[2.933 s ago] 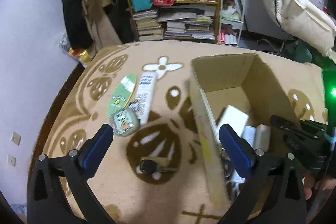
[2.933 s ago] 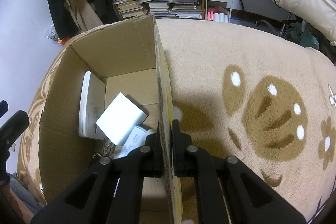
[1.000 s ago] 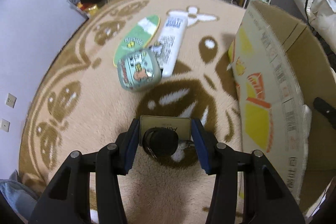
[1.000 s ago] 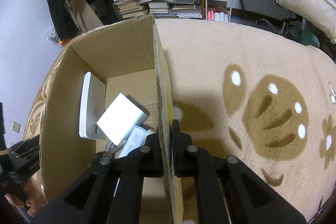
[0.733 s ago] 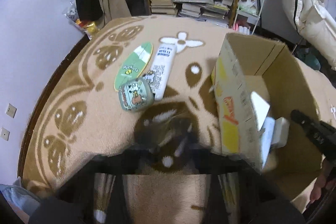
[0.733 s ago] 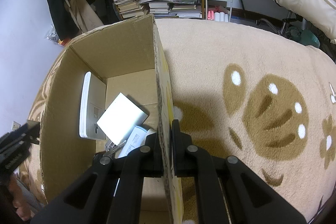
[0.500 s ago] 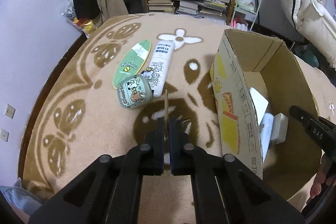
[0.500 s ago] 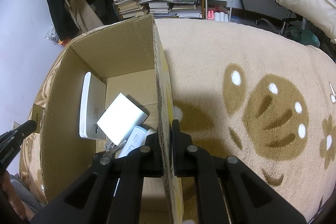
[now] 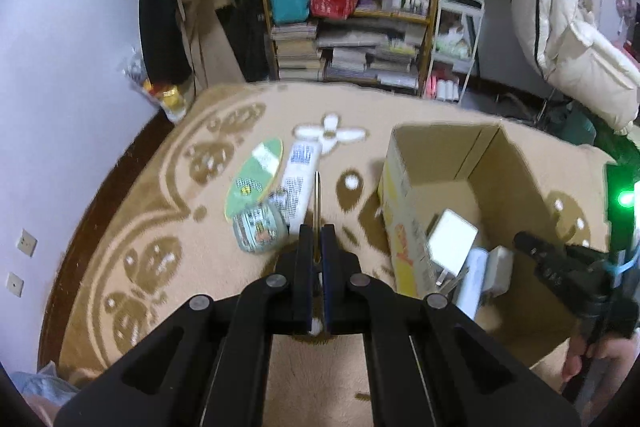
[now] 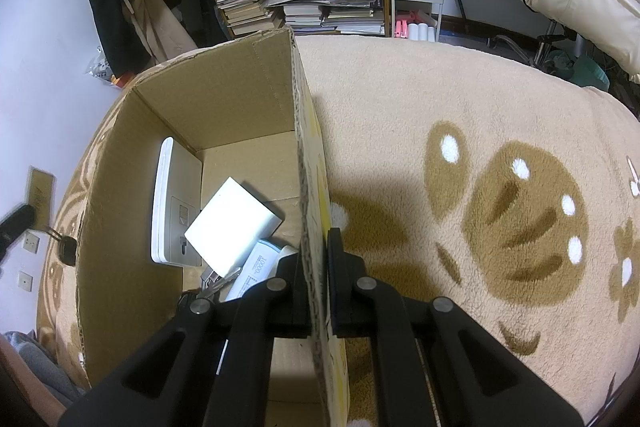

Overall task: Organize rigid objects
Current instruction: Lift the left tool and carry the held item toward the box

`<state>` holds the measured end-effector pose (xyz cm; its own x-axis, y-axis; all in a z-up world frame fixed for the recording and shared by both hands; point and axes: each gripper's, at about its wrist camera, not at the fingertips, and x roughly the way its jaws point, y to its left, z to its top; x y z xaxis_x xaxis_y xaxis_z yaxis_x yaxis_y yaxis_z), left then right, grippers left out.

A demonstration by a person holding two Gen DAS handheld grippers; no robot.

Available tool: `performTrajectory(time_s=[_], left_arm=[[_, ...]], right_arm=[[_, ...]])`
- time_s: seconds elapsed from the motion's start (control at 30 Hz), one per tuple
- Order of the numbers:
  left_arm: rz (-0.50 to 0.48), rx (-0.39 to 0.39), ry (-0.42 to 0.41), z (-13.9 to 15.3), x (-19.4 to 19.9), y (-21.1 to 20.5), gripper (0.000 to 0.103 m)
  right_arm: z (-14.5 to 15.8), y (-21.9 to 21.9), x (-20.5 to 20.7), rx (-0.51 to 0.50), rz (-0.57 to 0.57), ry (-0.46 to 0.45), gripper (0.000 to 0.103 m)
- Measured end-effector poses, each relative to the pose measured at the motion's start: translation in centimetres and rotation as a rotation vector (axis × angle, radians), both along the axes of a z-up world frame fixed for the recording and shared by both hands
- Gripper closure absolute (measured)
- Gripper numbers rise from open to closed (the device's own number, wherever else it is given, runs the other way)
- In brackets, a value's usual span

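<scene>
Left tongs (image 9: 317, 241), a second ago straddling it on the rug, now clamped on thin tan card with black key fob (image 10: 40, 201), lifted beside open cardboard box (image 10: 224, 99), likely next in; right tongs (image 10: 318, 259) pinch box wall; inside: white flat device (image 10: 170, 203), white block (image 10: 232, 223), pale power bank (image 10: 258, 267).

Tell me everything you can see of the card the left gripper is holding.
The card is a thin, flat, gold-brown rectangle, rigid-looking, with faint lettering too small to read. The left gripper is shut on its lower edge, so the left wrist view shows it edge-on as an upright sliver. In the right wrist view its face shows, lifted off the rug beside the cardboard box, with a dark key fob dangling below.
</scene>
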<state>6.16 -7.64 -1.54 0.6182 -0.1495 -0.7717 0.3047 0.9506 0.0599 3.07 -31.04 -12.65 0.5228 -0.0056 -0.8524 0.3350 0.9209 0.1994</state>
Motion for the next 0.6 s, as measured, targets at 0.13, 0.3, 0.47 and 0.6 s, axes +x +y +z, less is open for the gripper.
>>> performTrajectory(time_s=[0.13,0.3,0.47,0.6], left_arm=[[-0.018,-0.042,-0.068,3.1,-0.8,-0.3,0.100],[-0.067,-0.078,-0.118,5.5,-1.9,-1.8,0.100],[-0.155,-0.093,-0.118,5.6,-3.4,-4.8,0.100],[-0.196,-0.095,-0.074,4.0,-3.7,-6.5,0.100]], right_arm=[[0.0,0.0,0.0,0.000,0.000,0.000,0.096],[0.0,0.0,0.0,-0.001,0.000,0.000,0.096],[0.0,0.0,0.0,0.000,-0.001,0.000,0.096],[0.0,0.0,0.1,-0.006,0.003,0.001,0.096]])
